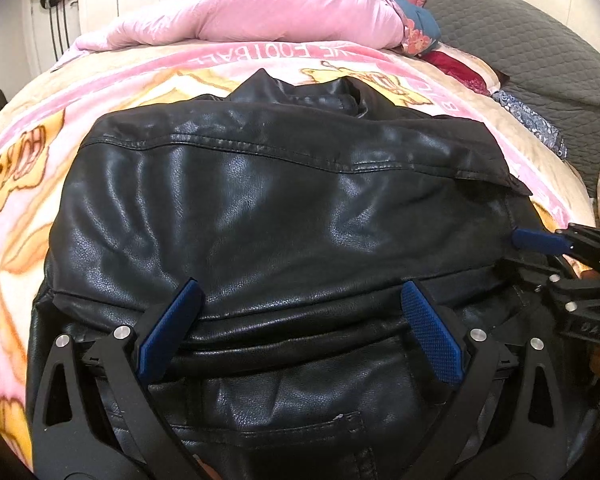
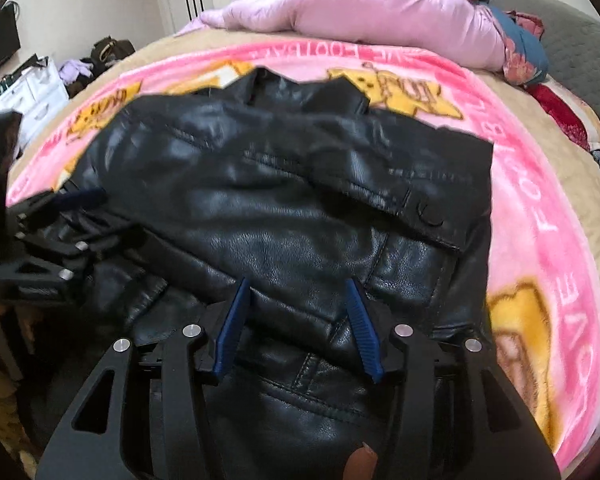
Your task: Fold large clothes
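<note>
A black leather jacket [image 1: 276, 208] lies folded on the pink cartoon blanket [image 1: 28, 152], collar at the far side. My left gripper [image 1: 300, 292] is open, its blue pads low over the jacket's near folded edge, holding nothing. My right gripper [image 2: 298, 288] is also open above the jacket [image 2: 284, 200] near its front pocket seam, empty. The right gripper shows at the right edge of the left wrist view [image 1: 540, 242], beside the jacket's side. The left gripper shows at the left of the right wrist view [image 2: 72, 200].
A pink quilt [image 1: 260, 8] is heaped at the far end of the bed, with blue and red bedding [image 1: 420, 28] beside it. A grey bedspread [image 1: 540, 60] lies far right. White wardrobes and drawers [image 2: 36, 96] stand beyond the bed.
</note>
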Tool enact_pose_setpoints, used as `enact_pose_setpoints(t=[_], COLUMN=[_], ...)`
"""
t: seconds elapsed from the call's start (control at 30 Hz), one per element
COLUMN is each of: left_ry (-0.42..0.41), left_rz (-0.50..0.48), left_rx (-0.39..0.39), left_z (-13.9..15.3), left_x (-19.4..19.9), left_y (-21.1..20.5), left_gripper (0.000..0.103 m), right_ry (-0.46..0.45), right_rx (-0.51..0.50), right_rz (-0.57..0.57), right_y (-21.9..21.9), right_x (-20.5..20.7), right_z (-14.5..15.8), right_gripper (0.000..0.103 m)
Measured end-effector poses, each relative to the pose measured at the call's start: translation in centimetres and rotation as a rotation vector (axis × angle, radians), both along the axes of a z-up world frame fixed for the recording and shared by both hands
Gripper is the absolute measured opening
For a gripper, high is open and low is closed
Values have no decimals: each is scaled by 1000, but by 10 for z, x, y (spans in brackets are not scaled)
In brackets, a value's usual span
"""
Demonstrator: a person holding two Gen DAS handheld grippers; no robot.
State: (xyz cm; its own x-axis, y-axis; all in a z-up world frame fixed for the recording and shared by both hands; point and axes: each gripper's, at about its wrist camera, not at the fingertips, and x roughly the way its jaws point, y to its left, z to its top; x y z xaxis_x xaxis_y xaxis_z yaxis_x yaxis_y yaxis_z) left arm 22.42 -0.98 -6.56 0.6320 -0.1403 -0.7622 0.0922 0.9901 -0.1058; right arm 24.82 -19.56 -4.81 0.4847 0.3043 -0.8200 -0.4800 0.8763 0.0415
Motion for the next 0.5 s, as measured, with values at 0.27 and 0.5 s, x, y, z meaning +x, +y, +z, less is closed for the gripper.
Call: enact_pose_setpoints(t=[0.27, 0.5], left_ry=[-14, -21], left_rz=[-10, -3], left_rx=[-20, -36], left_z=[5, 10], left_x=[-2, -6], left_y=[1, 3], left_gripper=[93, 93], right_ry=[1, -20], right_rx=[42, 111], right_rz=[-11, -14], right_y=[-5, -13], right_x=[-2, -11], right_z=[2, 17], right_gripper=[50, 66])
